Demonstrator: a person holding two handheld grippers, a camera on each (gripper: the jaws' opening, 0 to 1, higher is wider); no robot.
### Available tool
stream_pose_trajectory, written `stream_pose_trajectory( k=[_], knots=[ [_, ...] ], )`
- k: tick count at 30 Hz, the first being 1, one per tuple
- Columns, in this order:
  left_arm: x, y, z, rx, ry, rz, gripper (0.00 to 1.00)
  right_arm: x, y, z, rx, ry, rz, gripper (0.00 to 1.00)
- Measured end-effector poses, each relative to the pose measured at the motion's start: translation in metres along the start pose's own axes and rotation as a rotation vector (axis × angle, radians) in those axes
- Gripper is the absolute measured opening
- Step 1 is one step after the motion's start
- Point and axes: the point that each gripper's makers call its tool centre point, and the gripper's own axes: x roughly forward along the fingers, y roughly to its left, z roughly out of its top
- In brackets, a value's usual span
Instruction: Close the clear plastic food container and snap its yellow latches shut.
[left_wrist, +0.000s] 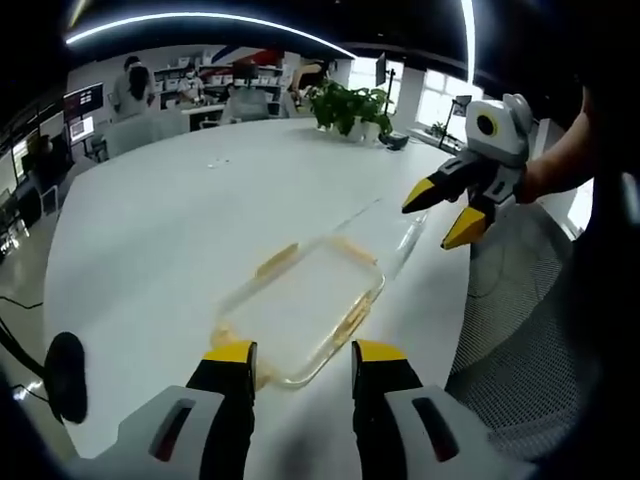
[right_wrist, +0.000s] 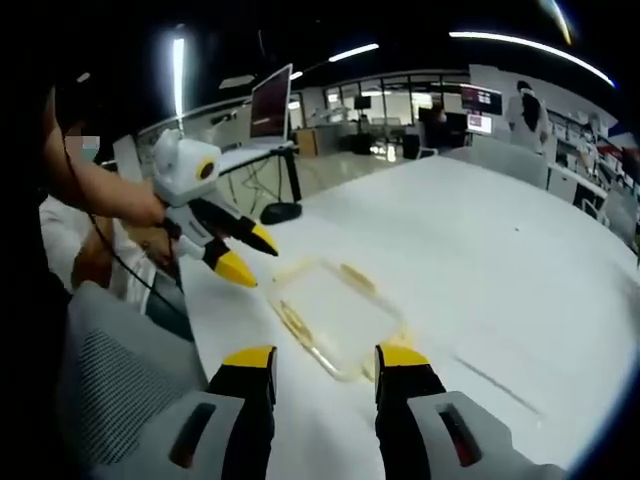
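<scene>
The clear container (left_wrist: 305, 310) is laid flat on the white worktop (left_wrist: 180, 220), just ahead of the left tool (left_wrist: 302, 352). Both tools are held open, the right tool (left_wrist: 452, 212) above it.

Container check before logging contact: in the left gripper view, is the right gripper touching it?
No: the right gripper hangs open in the air above and beside the container, apart from it.

Opposed close views, shared container (left_wrist: 305, 305)
</scene>
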Motion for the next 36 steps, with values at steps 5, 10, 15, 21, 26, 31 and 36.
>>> stream_pose_trajectory(
  k=[5,10,15,21,26,31,36],
  knots=[
    [0.002,0.002,-0.002,0.012,0.013,-0.011,0.36,0.002,-0.004,-0.002,-0.024,0.021,0.002,0.38],
    [0.004,0.006,-0.004,0.021,0.026,-0.016,0.36,0.004,-0.008,-0.003,-0.040,0.050,0.007,0.38],
    [0.006,0.005,-0.005,0.043,0.035,-0.031,0.36,0.006,-0.013,-0.006,-0.070,0.078,0.009,0.38],
    [0.010,0.007,-0.010,0.074,0.054,-0.044,0.35,0.011,-0.017,-0.012,-0.115,0.110,0.024,0.38],
    [0.012,0.010,-0.012,0.081,0.059,-0.055,0.35,0.017,-0.019,-0.014,-0.141,0.129,0.037,0.38],
    [0.013,0.016,-0.014,0.072,0.055,-0.052,0.35,0.021,-0.020,-0.016,-0.182,0.146,0.043,0.43],
    [0.014,0.017,-0.016,0.077,0.060,-0.058,0.35,0.023,-0.022,-0.017,-0.191,0.164,0.051,0.42]
  ],
)
